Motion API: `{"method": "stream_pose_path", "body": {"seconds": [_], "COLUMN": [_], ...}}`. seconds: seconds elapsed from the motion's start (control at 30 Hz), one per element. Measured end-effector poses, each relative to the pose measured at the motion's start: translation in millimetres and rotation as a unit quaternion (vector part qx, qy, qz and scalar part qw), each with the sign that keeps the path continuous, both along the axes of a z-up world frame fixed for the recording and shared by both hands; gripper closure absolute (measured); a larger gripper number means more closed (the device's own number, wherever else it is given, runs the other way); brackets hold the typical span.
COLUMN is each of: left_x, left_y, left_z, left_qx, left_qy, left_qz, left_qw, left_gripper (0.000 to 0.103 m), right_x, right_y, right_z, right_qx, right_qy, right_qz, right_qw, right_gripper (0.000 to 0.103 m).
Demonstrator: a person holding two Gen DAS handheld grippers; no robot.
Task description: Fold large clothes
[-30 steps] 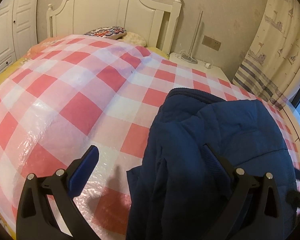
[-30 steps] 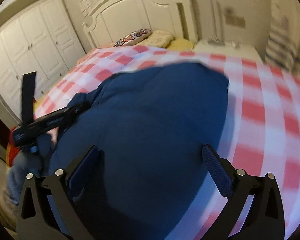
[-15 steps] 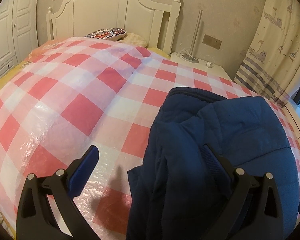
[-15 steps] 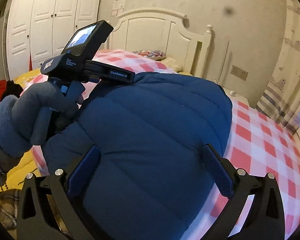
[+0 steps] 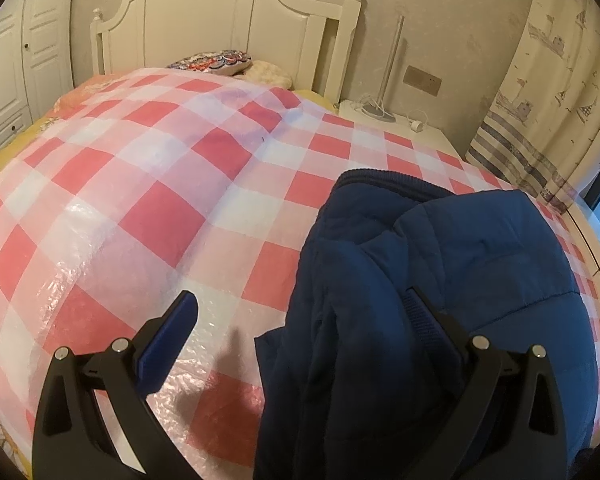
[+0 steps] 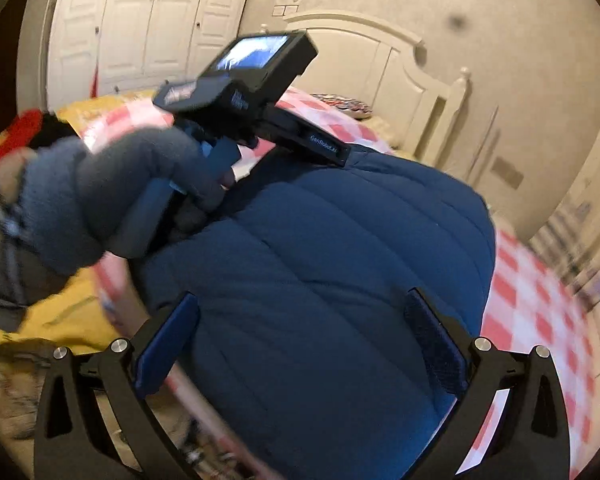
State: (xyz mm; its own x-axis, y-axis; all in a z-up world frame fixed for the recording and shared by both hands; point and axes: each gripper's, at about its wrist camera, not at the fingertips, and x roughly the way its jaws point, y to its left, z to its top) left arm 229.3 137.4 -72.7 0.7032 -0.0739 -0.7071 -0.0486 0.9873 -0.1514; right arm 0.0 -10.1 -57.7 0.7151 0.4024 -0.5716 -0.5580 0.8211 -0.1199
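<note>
A dark blue quilted jacket (image 5: 440, 280) lies folded on the bed's red-and-white checked cover (image 5: 160, 208), at the right of the left wrist view. My left gripper (image 5: 300, 320) is open and hovers low over the jacket's left edge, its right finger (image 5: 424, 316) above the fabric and its left finger above the cover. In the right wrist view the jacket (image 6: 320, 272) fills the middle. My right gripper (image 6: 300, 336) is open just above it, holding nothing. A gloved hand (image 6: 100, 200) holds the left unit's body (image 6: 252, 92) at the jacket's far left side.
A white headboard (image 5: 228, 32) and pillows (image 5: 220, 62) stand at the far end of the bed. To the right are a nightstand (image 5: 400, 128) and a curtain (image 5: 540, 100). White wardrobes (image 6: 140, 20) line the left wall. A yellow sheet (image 6: 68, 312) hangs at the bed's near edge.
The right wrist view has swung and drawn back, so the gloved hand and left unit now loom larger at the upper left. The left gripper has barely moved. Both stay open.
</note>
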Motion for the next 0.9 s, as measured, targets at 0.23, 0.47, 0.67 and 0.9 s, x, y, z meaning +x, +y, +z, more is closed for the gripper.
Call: {"method": "stream_pose_path", "body": {"seconds": [0.23, 0.47, 0.67, 0.9], "left_x": [-18, -49, -64, -72], "left_y": [28, 62, 55, 28], "left_z": [2, -35, -47, -50], "left_qx": [-0.105, -0.242, -0.287, -0.271], "left_qy": [0.030, 0.070, 0.086, 0.067], "left_qz": [-0.072, -0.128, -0.180, -0.210], "left_qw": [0.9914, 0.9593, 0.9368, 0.9371], "left_gripper": [0.002, 0.002, 0.002, 0.005], "right_x": [33, 57, 73, 93], "right_y": [-114, -141, -120, -107], "right_z": [-4, -44, -57, -59], "right_qx": [0.253, 0.341, 0.365, 0.341], "right_qy": [0.129, 0.225, 0.281, 0.285], "right_qz": [-0.101, -0.115, -0.076, -0.059], "right_qw": [0.953, 0.905, 0.884, 0.894], "right_gripper": [0.005, 0.004, 0.004, 0.004]}}
